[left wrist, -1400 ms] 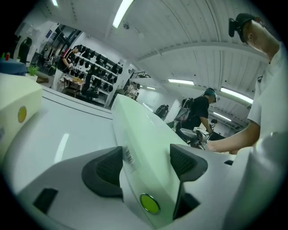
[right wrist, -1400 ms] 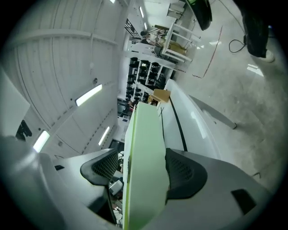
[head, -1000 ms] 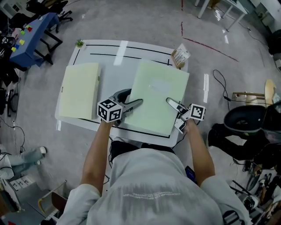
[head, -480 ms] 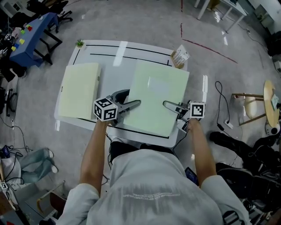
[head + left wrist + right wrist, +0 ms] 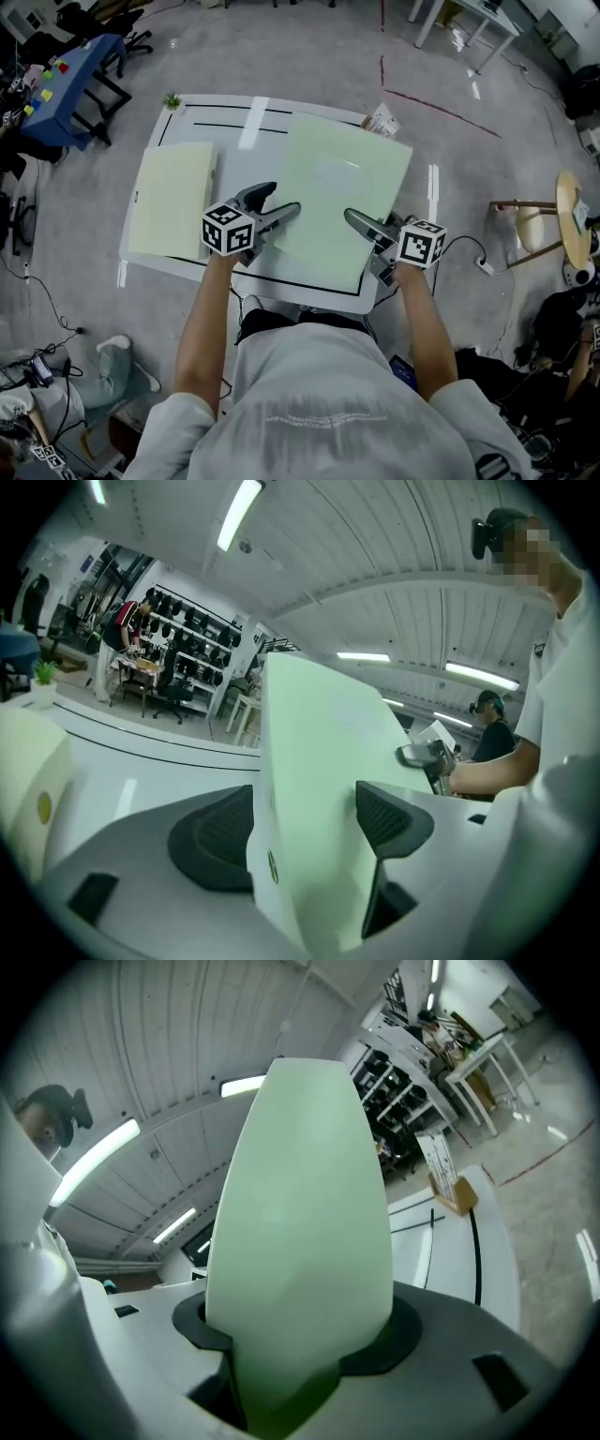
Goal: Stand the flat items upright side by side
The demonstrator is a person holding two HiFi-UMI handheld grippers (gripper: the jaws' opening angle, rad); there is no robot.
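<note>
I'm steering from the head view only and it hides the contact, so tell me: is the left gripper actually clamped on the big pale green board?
Observer: Yes. In the left gripper view, the left gripper has its pads on both faces of the pale green board.
Operator: And the right one?
Observer: The right gripper has just been closing its jaws. The board's edge sits between them, gripped on both sides.
Operator: Any marking on the other board?
Observer: The second board has a small yellow round mark on the side facing the left gripper.
</note>
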